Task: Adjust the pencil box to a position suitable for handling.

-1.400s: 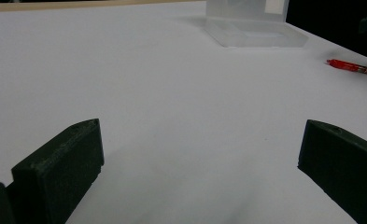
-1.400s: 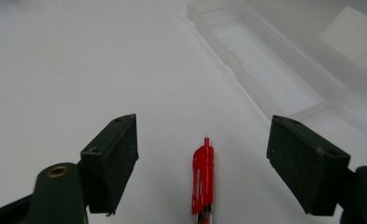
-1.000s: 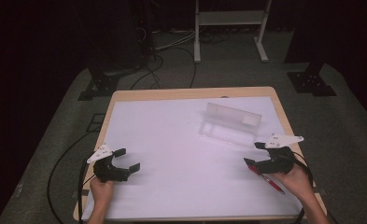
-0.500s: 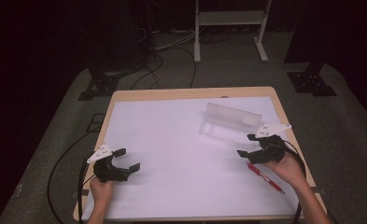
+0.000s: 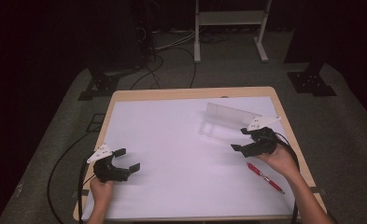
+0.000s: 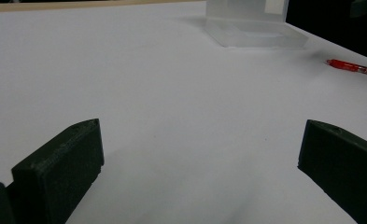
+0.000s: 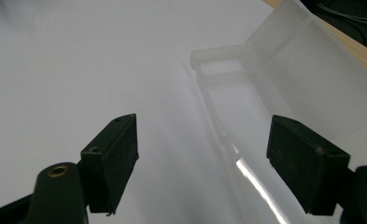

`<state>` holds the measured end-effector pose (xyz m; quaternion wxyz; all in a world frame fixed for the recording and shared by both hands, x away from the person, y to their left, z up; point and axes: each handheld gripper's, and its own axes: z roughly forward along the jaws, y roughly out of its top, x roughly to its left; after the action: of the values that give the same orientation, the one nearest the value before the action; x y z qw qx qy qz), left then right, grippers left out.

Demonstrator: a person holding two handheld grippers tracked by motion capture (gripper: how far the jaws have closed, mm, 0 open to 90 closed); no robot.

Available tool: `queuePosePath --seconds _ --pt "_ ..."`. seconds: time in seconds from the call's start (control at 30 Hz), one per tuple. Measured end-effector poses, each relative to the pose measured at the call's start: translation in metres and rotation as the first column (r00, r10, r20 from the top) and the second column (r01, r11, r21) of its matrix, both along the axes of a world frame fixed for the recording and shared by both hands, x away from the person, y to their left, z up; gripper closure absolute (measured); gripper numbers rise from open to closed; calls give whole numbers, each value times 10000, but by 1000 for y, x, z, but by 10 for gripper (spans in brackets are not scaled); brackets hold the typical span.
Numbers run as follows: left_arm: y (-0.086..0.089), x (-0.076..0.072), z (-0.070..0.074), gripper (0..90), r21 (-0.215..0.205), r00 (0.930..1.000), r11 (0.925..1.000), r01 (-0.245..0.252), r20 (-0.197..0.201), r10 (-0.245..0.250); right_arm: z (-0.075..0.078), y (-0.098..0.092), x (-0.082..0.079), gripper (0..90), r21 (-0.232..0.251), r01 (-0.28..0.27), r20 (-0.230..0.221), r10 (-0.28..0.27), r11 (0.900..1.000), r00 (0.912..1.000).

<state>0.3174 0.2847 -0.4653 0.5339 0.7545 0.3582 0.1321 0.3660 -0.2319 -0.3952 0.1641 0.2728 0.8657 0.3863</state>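
The right gripper [image 5: 247, 140] hovers with jaws spread wide and empty just beside the clear, long plastic box [image 5: 225, 120], whose hinged lid stands open and whose tray looks empty. A red pen [image 5: 265, 177] lies near that box on the white-topped wooden table [image 5: 172, 140]. The left gripper [image 5: 123, 160], also wide and empty, rests well apart from the box.

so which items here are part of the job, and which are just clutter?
In play:
clear plastic case, lid open
red pen
right gripper, open, nearest the case
left gripper, open

Lying about:
cables on the floor
white stand behind the table
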Motion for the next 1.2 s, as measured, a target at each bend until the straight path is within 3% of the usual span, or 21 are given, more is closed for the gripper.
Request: queuePosePath --seconds 0.6,1.2 --pt "0 0 0 0 -16 10000 10000 10 -3 -10 -13 15 32 263 -387 -55 -387 40 9992 9992" --pt "0 0 0 0 -23 10000 10000 15 8 -15 -31 17 52 374 -686 -12 -852 -46 9976 9964"
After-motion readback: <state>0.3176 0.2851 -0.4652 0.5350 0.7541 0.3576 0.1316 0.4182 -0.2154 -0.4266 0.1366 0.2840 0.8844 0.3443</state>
